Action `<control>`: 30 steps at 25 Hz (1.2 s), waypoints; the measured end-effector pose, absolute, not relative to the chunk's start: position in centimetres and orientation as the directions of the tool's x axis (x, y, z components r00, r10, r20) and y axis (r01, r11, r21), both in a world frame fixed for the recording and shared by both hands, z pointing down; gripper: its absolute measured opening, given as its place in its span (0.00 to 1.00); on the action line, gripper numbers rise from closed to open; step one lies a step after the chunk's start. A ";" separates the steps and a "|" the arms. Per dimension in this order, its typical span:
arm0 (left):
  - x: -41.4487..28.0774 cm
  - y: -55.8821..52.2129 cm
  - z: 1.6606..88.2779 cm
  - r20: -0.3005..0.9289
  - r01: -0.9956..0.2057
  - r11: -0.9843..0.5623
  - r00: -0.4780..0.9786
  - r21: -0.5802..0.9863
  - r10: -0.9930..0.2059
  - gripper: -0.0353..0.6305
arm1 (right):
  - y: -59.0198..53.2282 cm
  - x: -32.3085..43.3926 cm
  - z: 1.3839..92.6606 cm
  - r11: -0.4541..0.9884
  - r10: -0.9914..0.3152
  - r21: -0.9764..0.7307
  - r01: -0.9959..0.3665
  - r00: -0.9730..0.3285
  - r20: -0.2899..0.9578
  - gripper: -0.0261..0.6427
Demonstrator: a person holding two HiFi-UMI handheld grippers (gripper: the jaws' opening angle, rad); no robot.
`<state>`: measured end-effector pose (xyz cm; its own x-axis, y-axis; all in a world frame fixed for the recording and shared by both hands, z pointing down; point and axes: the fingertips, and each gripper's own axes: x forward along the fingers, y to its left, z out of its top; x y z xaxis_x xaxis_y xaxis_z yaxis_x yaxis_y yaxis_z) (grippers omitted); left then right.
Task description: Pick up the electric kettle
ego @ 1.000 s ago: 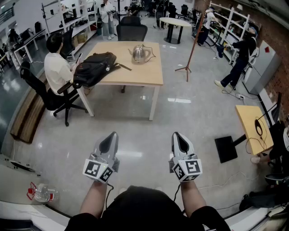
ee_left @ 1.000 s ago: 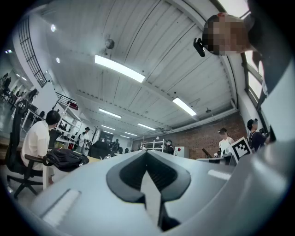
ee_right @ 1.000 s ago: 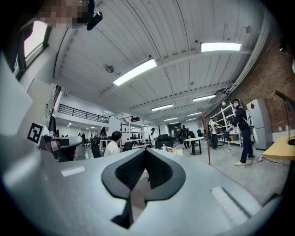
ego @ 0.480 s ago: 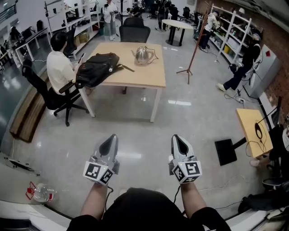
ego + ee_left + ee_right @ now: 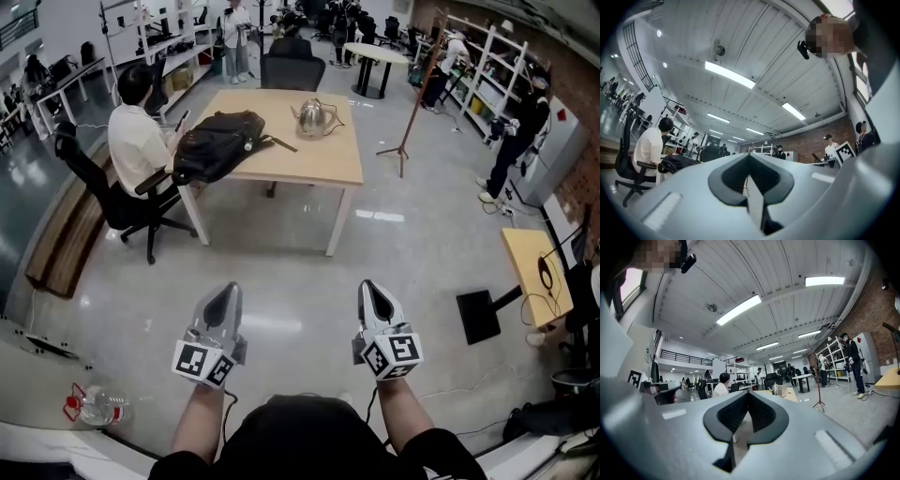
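Observation:
The steel electric kettle [image 5: 313, 116] stands on the far side of a light wooden table [image 5: 291, 164], well across the floor from me. It also shows small in the right gripper view as the kettle [image 5: 775, 389] just past the jaw tips. My left gripper [image 5: 228, 292] and right gripper [image 5: 368, 286] are held side by side over the grey floor, both pointing toward the table. Both are shut with nothing between the jaws, as the left gripper [image 5: 749, 155] and right gripper [image 5: 749, 393] views show.
A black backpack [image 5: 217, 141] lies on the table's left part. A person [image 5: 136, 141] sits in a black chair at its left side. An office chair [image 5: 292, 70] stands behind it, a tripod pole [image 5: 408, 112] to its right, and a small table [image 5: 532, 267] far right.
The table and kettle have come slightly nearer and shifted right in the head view as I moved forward. Both grippers stay shut and side by side.

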<state>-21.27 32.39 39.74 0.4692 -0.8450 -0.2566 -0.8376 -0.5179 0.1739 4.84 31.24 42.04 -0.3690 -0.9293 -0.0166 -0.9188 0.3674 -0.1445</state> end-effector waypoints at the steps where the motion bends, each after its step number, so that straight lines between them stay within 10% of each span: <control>1: -22.1 32.3 39.8 -0.254 -0.840 -0.515 0.467 0.173 -0.847 0.05 | 31.2 4.1 42.2 0.369 -0.929 -0.144 -0.918 -0.371 -0.012 0.04; 30: -13.3 13.7 38.8 -0.236 -0.855 -0.499 0.461 0.142 -0.856 0.05 | 13.2 12.7 42.0 0.363 -0.932 -0.147 -0.920 -0.361 -0.041 0.04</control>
<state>-13.33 13.67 38.76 0.4606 -0.8555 -0.2364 -0.8547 -0.4993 0.1417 12.75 13.22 41.95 -0.3605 -0.9318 -0.0410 -0.9202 0.3625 -0.1474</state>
